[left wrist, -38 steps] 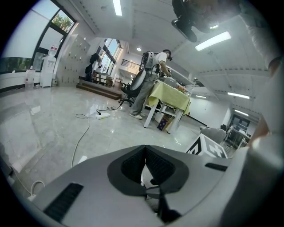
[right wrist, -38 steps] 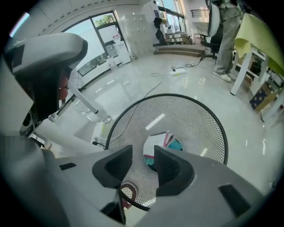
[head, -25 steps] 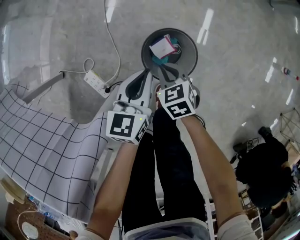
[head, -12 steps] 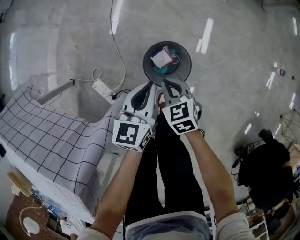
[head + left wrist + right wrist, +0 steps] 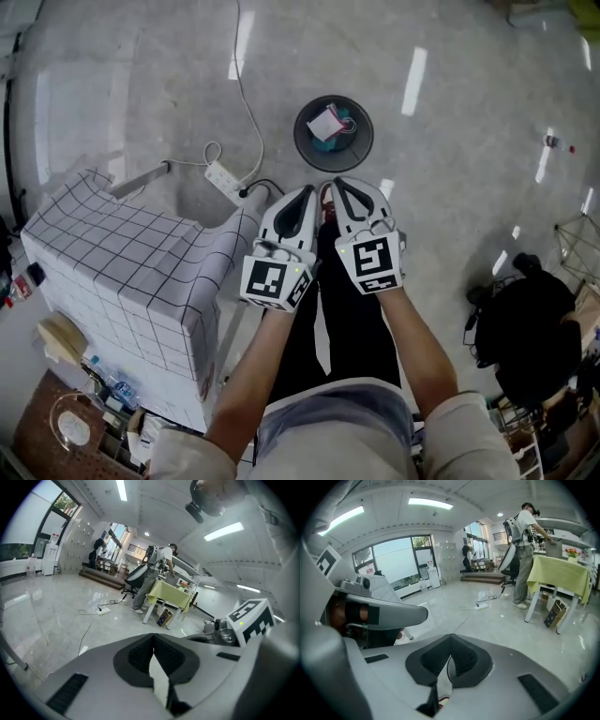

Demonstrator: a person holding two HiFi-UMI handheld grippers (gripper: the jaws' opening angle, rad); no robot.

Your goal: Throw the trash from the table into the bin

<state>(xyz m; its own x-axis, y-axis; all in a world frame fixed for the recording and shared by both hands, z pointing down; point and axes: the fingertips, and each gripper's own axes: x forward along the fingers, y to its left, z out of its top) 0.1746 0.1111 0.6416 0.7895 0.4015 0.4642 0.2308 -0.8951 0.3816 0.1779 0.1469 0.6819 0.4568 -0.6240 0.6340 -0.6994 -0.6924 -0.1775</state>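
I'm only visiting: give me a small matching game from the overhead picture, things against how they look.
Things:
1 bin
2 power strip
3 tablecloth
4 right tongs

Descriptions:
a shut
b white with a black grid
c round, trash inside
d small, lying on the floor

Pairs: 1-c, 2-d, 3-b, 4-a
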